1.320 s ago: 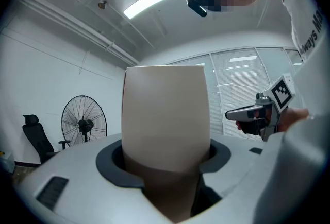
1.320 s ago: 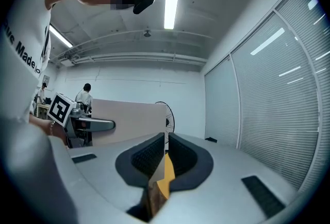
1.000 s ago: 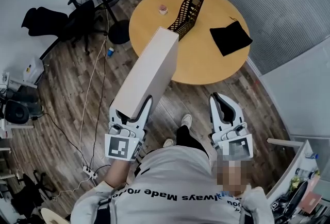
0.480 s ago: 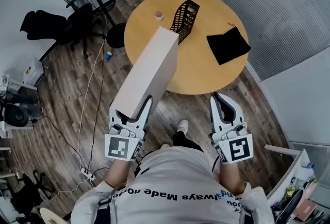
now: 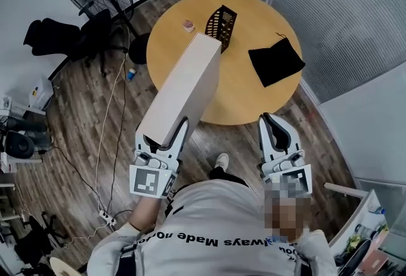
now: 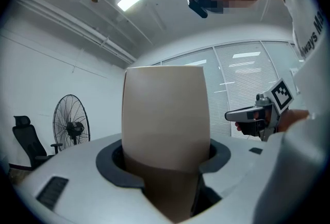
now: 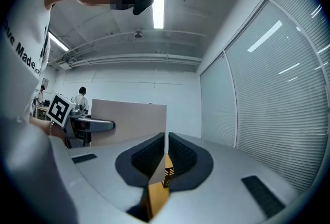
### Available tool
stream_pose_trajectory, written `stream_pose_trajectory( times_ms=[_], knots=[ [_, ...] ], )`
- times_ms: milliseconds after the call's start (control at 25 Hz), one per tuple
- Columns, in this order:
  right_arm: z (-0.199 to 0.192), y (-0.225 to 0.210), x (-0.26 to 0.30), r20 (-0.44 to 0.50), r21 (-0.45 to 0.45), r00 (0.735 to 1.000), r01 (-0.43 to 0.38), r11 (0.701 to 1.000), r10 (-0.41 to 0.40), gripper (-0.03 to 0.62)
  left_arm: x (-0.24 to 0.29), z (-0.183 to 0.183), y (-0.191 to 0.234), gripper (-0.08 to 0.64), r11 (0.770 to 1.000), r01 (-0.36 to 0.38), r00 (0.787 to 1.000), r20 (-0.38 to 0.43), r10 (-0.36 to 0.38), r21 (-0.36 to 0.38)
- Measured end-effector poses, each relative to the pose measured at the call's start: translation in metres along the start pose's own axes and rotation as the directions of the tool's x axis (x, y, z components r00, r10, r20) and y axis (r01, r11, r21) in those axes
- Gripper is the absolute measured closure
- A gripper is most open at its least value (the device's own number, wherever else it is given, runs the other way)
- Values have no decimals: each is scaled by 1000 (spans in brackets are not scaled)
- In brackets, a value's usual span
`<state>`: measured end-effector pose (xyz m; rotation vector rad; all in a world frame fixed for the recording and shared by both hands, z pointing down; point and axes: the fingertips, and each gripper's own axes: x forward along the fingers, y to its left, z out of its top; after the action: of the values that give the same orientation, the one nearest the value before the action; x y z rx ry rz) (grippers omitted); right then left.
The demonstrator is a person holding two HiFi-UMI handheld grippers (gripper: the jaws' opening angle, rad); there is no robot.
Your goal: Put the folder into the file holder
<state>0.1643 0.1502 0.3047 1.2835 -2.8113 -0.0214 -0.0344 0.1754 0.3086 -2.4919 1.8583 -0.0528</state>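
A round wooden table (image 5: 254, 100) is seen ahead, its near edge bare, and a strip of open plank floor (image 5: 95, 135) is left between that edge and the person. On the table top, clear room is left between a black mesh file holder (image 5: 220, 18) near the far left and a flat black cloth pouch (image 5: 276, 60) at the right. A beige box-shaped folder (image 5: 184, 84) is held in the air, level, by its near end, which is pinched between the widely spread fingers of the left gripper (image 5: 163, 132). Its far end is raised above the table's left edge, just short of the file holder, whose lower part is hidden by it. The jaws of the right gripper (image 5: 268, 119) are pressed together, and nothing is held in them. A small pinkish object (image 5: 188, 25) beside the file holder cannot be made out.
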Motion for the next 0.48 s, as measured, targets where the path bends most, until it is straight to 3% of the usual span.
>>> stream_pose_trajectory(
  times_ms=[480],
  knots=[
    [-8,-43,-1,10,13,1000,-12,1000,12,546,32,1,-22,278,1000,-17,1000,4,17,12]
  ],
)
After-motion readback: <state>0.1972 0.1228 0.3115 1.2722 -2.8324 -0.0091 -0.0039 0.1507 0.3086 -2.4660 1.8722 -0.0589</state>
